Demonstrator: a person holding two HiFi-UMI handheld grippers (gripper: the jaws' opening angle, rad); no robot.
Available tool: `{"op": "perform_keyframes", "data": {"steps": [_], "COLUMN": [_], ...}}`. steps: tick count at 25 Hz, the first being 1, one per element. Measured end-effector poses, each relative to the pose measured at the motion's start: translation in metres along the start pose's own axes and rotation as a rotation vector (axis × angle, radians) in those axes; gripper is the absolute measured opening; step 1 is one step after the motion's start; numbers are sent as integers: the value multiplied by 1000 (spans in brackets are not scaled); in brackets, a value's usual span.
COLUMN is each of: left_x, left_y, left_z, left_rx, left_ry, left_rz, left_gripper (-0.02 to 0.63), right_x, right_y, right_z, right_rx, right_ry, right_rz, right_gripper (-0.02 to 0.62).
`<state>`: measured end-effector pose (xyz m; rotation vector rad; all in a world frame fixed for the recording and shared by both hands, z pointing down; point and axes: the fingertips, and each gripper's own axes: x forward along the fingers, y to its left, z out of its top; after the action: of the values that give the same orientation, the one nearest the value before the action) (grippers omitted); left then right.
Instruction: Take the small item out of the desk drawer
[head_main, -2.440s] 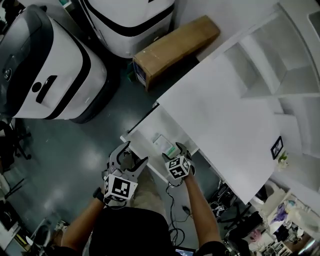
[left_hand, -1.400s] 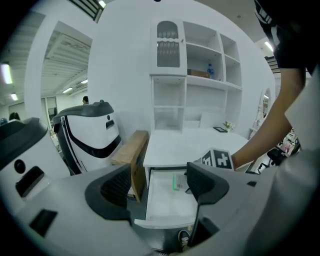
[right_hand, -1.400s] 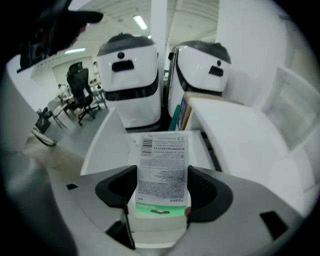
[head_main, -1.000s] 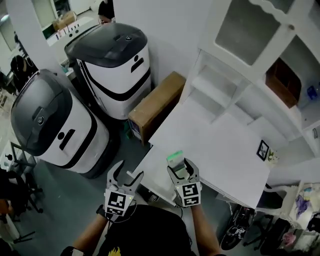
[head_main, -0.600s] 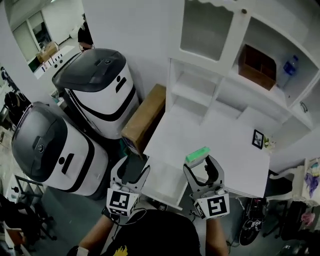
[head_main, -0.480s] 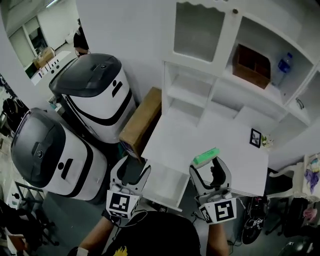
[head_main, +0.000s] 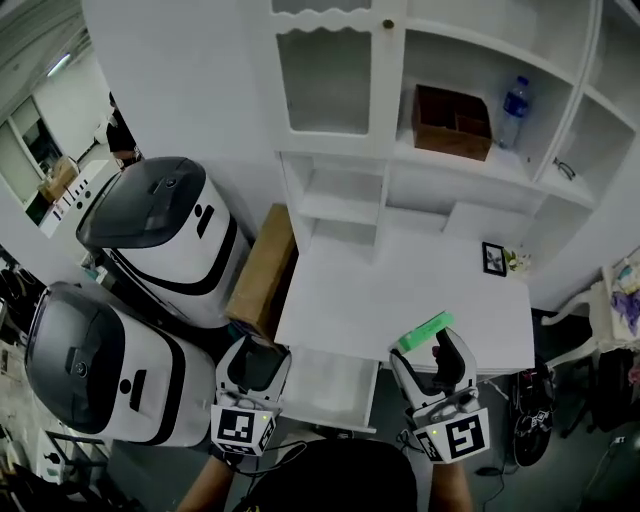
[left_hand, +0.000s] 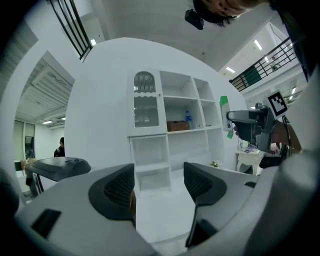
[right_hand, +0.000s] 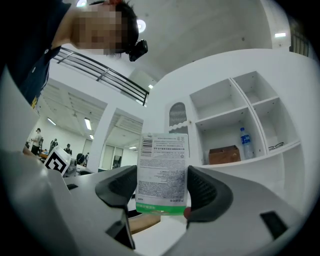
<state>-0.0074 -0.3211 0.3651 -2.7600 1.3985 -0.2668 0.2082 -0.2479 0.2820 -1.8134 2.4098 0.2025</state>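
- Two grippers show in the head view, and only the right gripper (head_main: 428, 350) carries anything: its jaws are clamped on a flat green-and-white packet (head_main: 425, 332), pressing on both of its side edges.
- In the right gripper view the packet (right_hand: 162, 172) stands upright between the pads, with its printed back and barcode facing the camera and its green band at the bottom.
- The packet is already out of the desk drawer (head_main: 330, 385). It is held in the air over the near right edge of the white desk top (head_main: 400, 290), apart from the surface.
- The drawer stands pulled out at the near left of the desk, and what shows of its inside looks bare.
- The left gripper (head_main: 255, 362) hovers just left of the open drawer. Its jaws have just been closing a little, yet they stand well apart with nothing between them (its own view shows only the desk and shelves through the gap).
- As I judge it, the taking-out itself is done and the step in hand is carrying the packet clear.
- The next move probably calls for lowering the right gripper to a bare part of the desk top and letting go only once the packet rests there. The free left gripper could then push the drawer shut, if that is wanted.
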Motion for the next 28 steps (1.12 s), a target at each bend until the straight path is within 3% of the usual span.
{"op": "perform_keyframes", "data": {"steps": [14, 28], "left_x": [1, -4], "left_y": [-4, -14], "left_z": [12, 7], "left_rx": [45, 31], "left_ry": [-31, -21], "left_rz": [-29, -24], "left_gripper": [311, 310], "right_x": [1, -3], "right_y": [2, 0], "right_z": [-15, -26], "right_rx": [2, 12], "right_ry": [33, 54], "right_rz": [5, 18], "right_gripper": [325, 324]}}
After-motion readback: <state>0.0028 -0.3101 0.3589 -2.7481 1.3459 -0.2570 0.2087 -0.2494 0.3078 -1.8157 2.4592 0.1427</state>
